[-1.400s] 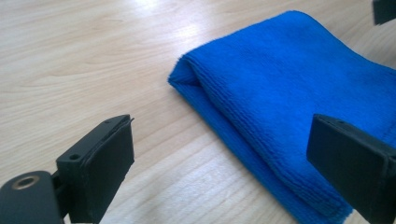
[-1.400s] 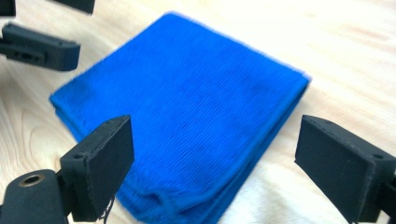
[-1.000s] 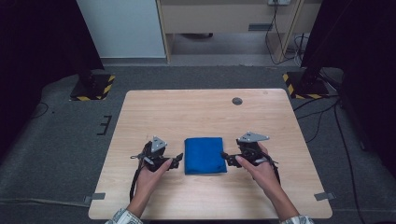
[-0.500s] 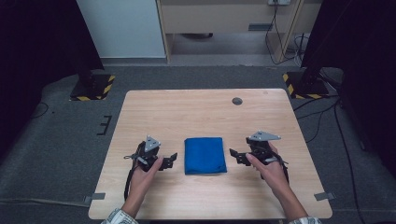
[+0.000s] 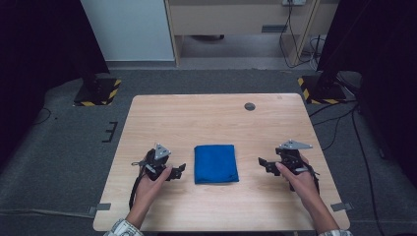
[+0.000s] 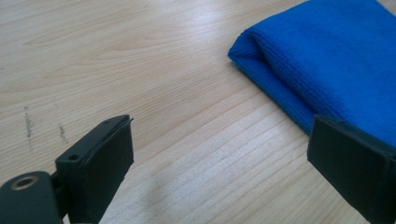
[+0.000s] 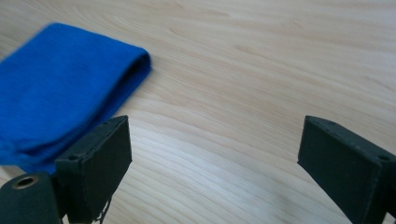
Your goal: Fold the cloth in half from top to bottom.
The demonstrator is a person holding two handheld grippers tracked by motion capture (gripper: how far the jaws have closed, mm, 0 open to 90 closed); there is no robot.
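Observation:
A folded blue cloth (image 5: 216,163) lies flat near the middle of the wooden table (image 5: 216,123), toward the front. My left gripper (image 5: 178,169) rests just left of it, open, with nothing between its jaws; in the left gripper view the cloth (image 6: 327,65) fills the upper right, its folded edge nearest. My right gripper (image 5: 263,163) sits farther off on the cloth's right, open and holding nothing. The right gripper view has the cloth (image 7: 56,88) at the left, blurred, beyond bare wood.
A small dark round disc (image 5: 250,106) is set in the table near the back right. Dark stands with yellow-black striped bases (image 5: 96,91) flank the table on the grey floor. A cabinet (image 5: 236,19) and cables lie behind.
Both grippers have drawn sideways away from the cloth's edges, the right one farther than the left. The cloth has stayed flat in place.

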